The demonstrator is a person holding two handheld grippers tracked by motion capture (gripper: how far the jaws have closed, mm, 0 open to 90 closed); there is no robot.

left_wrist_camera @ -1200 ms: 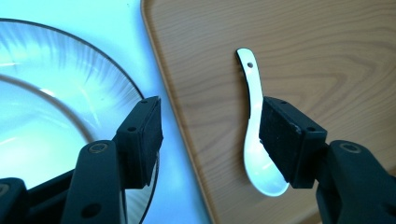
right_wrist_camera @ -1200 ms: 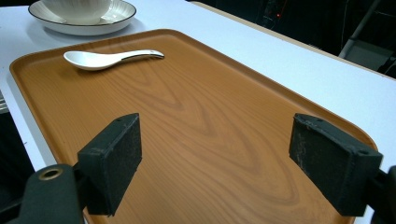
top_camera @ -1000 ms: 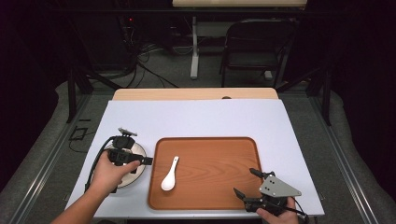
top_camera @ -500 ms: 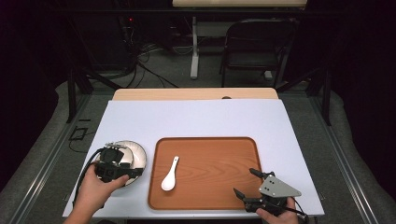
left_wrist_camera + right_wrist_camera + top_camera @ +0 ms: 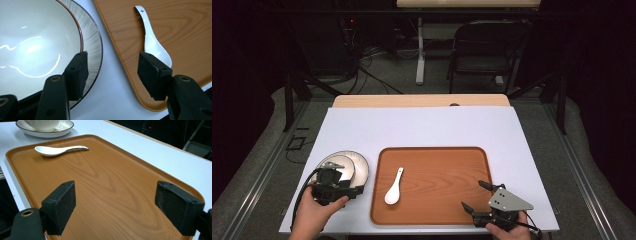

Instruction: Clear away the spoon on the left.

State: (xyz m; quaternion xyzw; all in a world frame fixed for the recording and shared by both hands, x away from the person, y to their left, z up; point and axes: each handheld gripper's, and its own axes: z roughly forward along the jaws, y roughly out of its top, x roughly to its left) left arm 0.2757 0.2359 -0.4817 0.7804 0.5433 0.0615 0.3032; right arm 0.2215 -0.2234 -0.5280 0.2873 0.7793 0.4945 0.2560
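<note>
A white ceramic spoon (image 5: pixel 393 186) lies at the left of a brown wooden tray (image 5: pixel 437 200), handle pointing away from me. Left of the tray, a white bowl (image 5: pixel 339 165) sits on a ribbed plate (image 5: pixel 361 170) with a dark rim. My left gripper (image 5: pixel 352 190) hovers open at the plate's near right edge. In the left gripper view, one pad (image 5: pixel 78 72) is over the plate rim (image 5: pixel 95 47) and the other over the tray edge (image 5: pixel 130 72), just short of the spoon (image 5: pixel 152 42). My right gripper (image 5: pixel 474 196) is open over the tray's near right corner, and nothing lies between its pads (image 5: pixel 60 207).
The tray lies on a white table top (image 5: pixel 422 127) with a wooden strip along the far edge. A chair (image 5: pixel 484 47) and cables stand on the floor beyond. In the right gripper view, the spoon (image 5: pixel 57 150) and bowl (image 5: pixel 43 123) are far ahead across the tray (image 5: pixel 105 175).
The left gripper has drawn back from over the bowl toward the near edge of the plate, staying open. The right gripper has not moved.
</note>
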